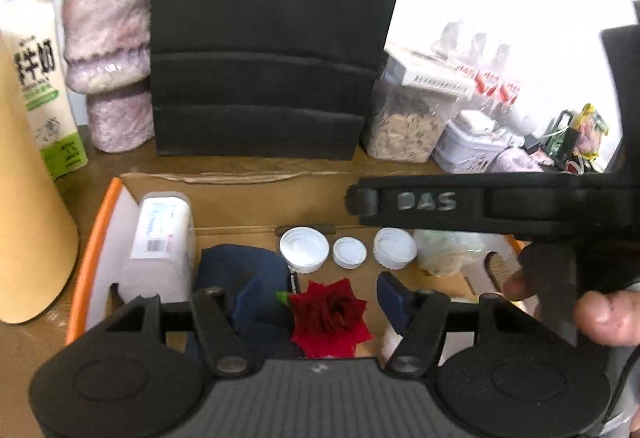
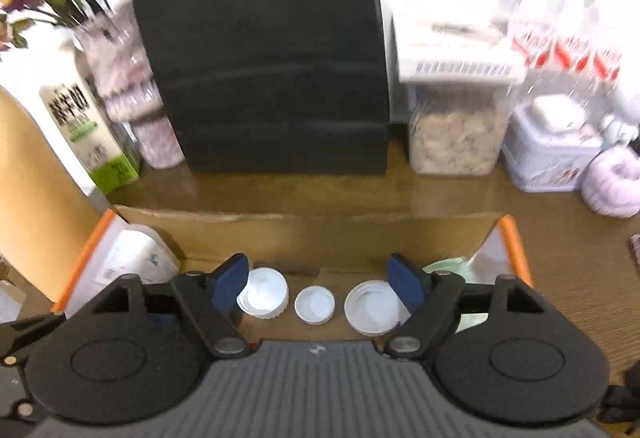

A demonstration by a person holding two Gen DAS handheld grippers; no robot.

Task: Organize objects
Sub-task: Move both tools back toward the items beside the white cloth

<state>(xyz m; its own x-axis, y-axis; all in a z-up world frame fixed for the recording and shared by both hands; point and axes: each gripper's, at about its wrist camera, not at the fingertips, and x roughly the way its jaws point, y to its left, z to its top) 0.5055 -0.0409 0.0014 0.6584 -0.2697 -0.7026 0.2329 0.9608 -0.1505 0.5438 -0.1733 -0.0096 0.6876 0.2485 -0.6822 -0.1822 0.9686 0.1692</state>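
Both grippers hang over a shallow cardboard box w/ orange-edged side flaps (image 2: 516, 242), sitting on the brown wooden worktop (image 2: 460, 194).

Left gripper (image 1: 320, 298): jaws wide apart, nothing held. A red fabric rose (image 1: 328, 314) lies in the gap between its blue pads, touching neither as far as I can see. A dark blue cloth bundle (image 1: 240, 270) sits under the left pad, and a white plastic bottle w/ a printed label (image 1: 160, 242) lies on its side along the box's left wall.

Right gripper (image 2: 320, 290): jaws also spread wide, empty. Three white plastic screw caps sit in a row near the box's back wall: a large one (image 2: 266, 296) just beside the left pad, a small one (image 2: 315, 305) mid-gap w/ bare cardboard either side, and another large one (image 2: 370, 308) partly tucked behind the right pad. A pale green crumpled plastic bag (image 2: 448, 266) fills the right corner. In the left view the right gripper's black arm (image 1: 480, 204) crosses above that side of the box.

Behind the box: a strip of bare worktop, then a tall black stepped paper bag (image 2: 264, 78), a milk carton w/ green base (image 2: 92, 134), a fuzzy lilac vase (image 2: 136, 106), and a clear tub of cereal (image 2: 456, 134). Right of the box the worktop lies open toward the edge.
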